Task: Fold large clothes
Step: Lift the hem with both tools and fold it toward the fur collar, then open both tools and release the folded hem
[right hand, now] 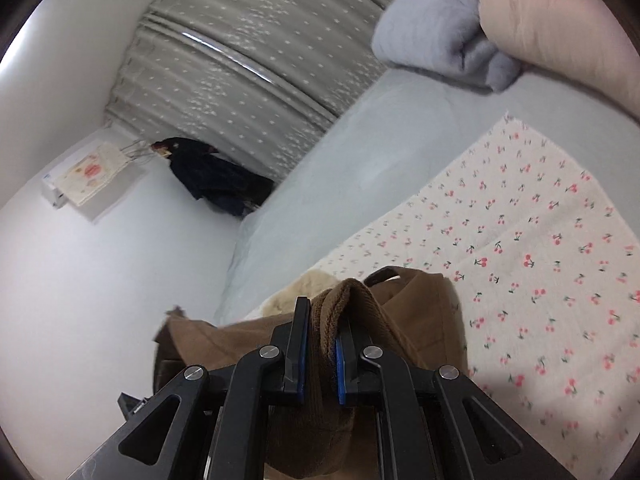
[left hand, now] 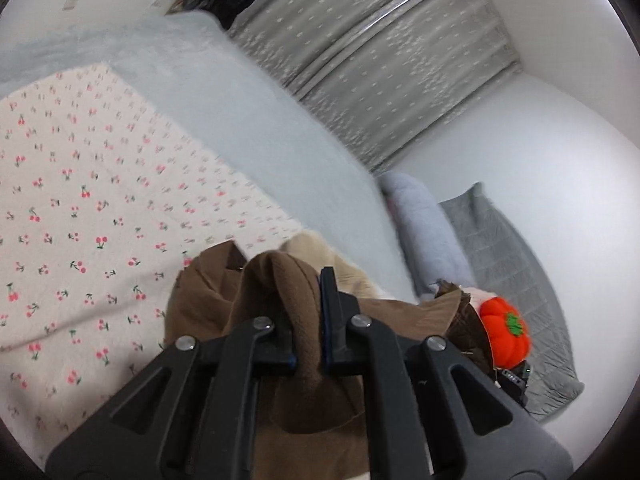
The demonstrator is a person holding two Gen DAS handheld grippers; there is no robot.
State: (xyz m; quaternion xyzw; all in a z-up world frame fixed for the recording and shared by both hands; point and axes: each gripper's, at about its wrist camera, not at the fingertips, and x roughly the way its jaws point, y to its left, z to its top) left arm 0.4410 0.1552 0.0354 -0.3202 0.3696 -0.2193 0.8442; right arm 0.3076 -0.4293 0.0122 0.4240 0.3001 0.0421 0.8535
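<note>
A large brown garment with cream fleece lining hangs from both grippers above a cherry-print sheet on a bed. In the left wrist view my left gripper is shut on a ribbed brown edge of the garment, and the rest of it drapes below. In the right wrist view my right gripper is shut on another ribbed brown edge, with brown cloth spreading to the left. The cherry-print sheet also shows in the right wrist view.
Pale blue bedding lies beyond the sheet. Grey curtains hang behind. A lilac pillow, grey quilt and orange pumpkin plush sit at the bed's end. Dark clothes hang by the wall.
</note>
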